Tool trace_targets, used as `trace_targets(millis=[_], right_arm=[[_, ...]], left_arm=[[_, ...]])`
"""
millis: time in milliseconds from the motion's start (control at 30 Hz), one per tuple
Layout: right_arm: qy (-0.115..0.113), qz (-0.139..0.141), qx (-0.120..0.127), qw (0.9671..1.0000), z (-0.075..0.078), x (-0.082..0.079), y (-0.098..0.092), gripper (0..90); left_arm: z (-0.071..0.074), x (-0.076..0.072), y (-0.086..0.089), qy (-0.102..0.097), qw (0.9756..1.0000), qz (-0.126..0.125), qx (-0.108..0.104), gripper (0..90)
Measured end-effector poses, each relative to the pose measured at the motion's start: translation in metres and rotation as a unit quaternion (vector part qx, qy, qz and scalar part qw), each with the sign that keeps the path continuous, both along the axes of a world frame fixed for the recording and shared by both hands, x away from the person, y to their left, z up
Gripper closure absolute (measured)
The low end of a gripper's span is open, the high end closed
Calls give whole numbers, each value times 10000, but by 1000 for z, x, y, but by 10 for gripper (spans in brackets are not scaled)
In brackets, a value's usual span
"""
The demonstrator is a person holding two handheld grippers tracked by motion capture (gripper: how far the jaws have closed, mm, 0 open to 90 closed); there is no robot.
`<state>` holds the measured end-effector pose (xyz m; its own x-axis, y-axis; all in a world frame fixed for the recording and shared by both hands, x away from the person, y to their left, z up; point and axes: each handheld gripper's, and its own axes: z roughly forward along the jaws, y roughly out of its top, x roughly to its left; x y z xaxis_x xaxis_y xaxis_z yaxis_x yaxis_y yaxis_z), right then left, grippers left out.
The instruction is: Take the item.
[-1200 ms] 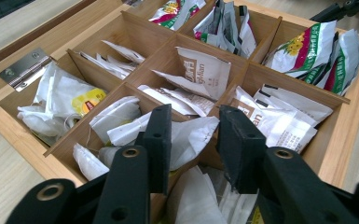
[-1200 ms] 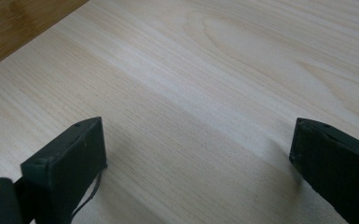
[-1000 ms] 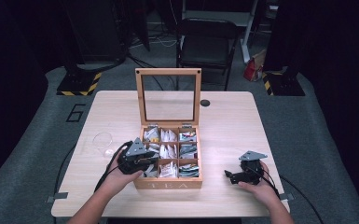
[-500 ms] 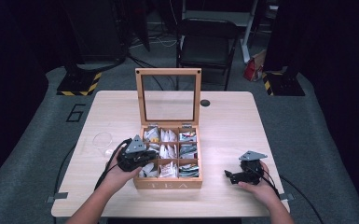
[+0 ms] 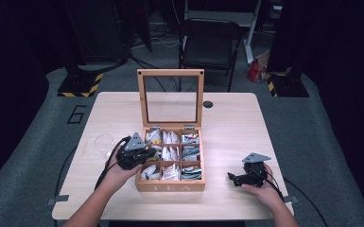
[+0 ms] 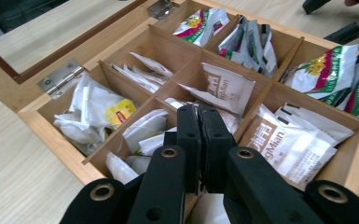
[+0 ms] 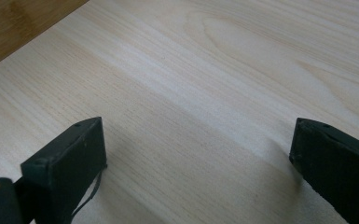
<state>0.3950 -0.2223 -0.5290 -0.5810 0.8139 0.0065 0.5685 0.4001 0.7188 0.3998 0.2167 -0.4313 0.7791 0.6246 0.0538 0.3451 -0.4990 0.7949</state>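
An open wooden tea box (image 5: 170, 187) stands mid-table, its glass lid (image 5: 170, 73) upright. Its compartments hold tea sachets (image 6: 289, 140). My left gripper (image 5: 144, 153) reaches into the left column of the box. Its jaws (image 6: 199, 112) have just been closing and now stand pressed together above white sachets (image 6: 144, 128). I cannot tell whether a thin packet is pinched between them. My right gripper (image 5: 234, 178) rests on the bare table to the right of the box. It is open (image 7: 196, 140), with only wood between its fingers.
A folding chair (image 5: 210, 45) stands behind the table. A clear ring-shaped item (image 5: 101, 142) lies left of the box, and a small black disc (image 5: 208, 104) sits beside the lid. The table's front edge is close to both hands.
The left gripper has shifted slightly at the box's left column. The right hand has kept still.
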Motion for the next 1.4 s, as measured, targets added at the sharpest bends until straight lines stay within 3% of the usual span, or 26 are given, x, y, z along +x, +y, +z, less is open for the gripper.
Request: trace_targets(millis=[400, 833, 1400], right_arm=[[3, 1, -3, 10000, 0, 0, 0, 29], [0, 1, -1, 10000, 0, 0, 0, 29], [0, 1, -1, 10000, 0, 0, 0, 29]], left_arm=[[4, 11, 7, 1, 9999, 157, 45, 886], [17, 7, 10, -85, 9998, 154, -131, 886], [32, 6, 17, -127, 9996, 188, -171, 886]])
